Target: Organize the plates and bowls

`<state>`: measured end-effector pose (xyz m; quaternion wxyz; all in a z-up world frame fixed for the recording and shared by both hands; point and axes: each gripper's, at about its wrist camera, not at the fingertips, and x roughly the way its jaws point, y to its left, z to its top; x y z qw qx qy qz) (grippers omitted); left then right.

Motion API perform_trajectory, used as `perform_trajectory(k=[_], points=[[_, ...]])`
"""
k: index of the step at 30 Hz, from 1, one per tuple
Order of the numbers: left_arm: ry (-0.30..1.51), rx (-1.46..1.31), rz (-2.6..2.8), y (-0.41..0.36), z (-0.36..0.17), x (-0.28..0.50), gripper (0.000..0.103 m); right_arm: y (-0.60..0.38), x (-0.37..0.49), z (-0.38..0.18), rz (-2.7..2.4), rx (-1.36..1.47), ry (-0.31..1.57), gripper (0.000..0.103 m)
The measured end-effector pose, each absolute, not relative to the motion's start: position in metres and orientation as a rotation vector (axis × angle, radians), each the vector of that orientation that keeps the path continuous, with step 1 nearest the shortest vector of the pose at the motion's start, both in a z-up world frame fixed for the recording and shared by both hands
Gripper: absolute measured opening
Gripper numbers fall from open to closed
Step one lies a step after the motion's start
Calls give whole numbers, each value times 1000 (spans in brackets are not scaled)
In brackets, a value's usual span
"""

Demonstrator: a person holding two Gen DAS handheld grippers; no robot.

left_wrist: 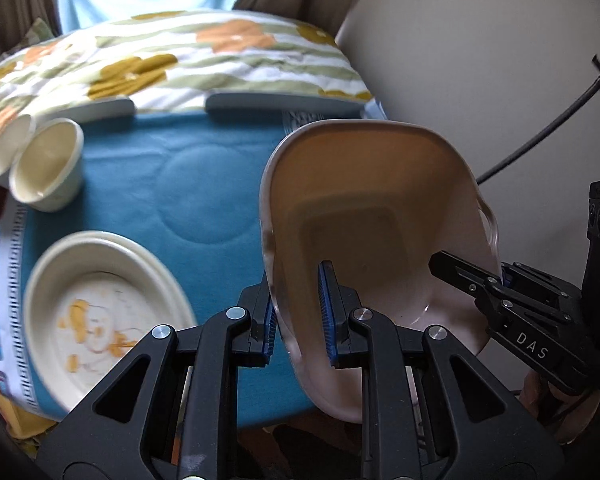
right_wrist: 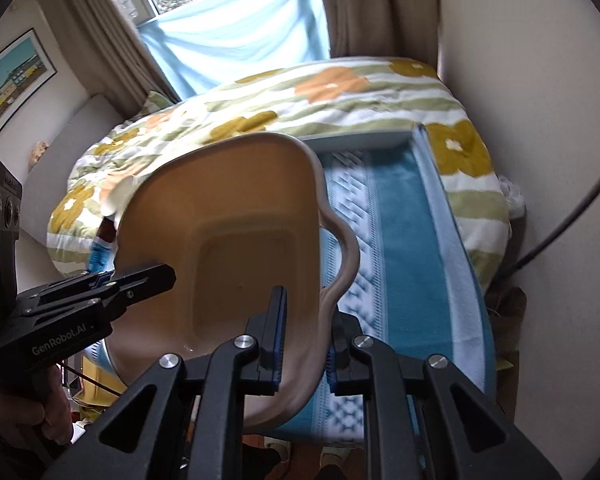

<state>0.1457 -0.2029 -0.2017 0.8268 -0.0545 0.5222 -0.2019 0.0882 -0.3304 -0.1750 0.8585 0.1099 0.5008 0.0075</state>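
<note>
I hold the square dish [left_wrist: 364, 216] in the air, tilted, over the blue cloth [left_wrist: 148, 184]. It looks rigid, glazed, probably heavy and breakable, so I pinch the rim on 2 opposite sides: my left claw [left_wrist: 298, 316] and right claw [right_wrist: 302, 344] are both clamped on its wall. Ahead-left of my left claw sits the stacked plate [left_wrist: 100, 304].

Black left tool [left_wrist: 300, 320], blue ribbed pads [left_wrist: 327, 312], silver screws, "DAS" marking
</note>
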Motion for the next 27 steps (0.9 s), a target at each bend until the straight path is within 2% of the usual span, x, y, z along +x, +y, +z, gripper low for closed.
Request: perform_trajectory(k=[4, 10, 24, 26, 27], points=[[1166, -107, -430, -233, -246, 152, 16, -361, 88, -214, -1, 268, 1104, 15], [1189, -83, -414, -252, -279, 158, 16, -384, 86, -251, 13, 295, 1135, 15], [1193, -45, -367, -259, -293, 153, 17, -399, 86, -275, 41, 351, 1145, 15], [1216, -15, -347, -262, -296, 154, 21, -401, 87, -276, 41, 382, 1149, 15], [1228, 3, -338, -264, -299, 156, 30, -403, 88, -277, 40, 402, 1152, 15]])
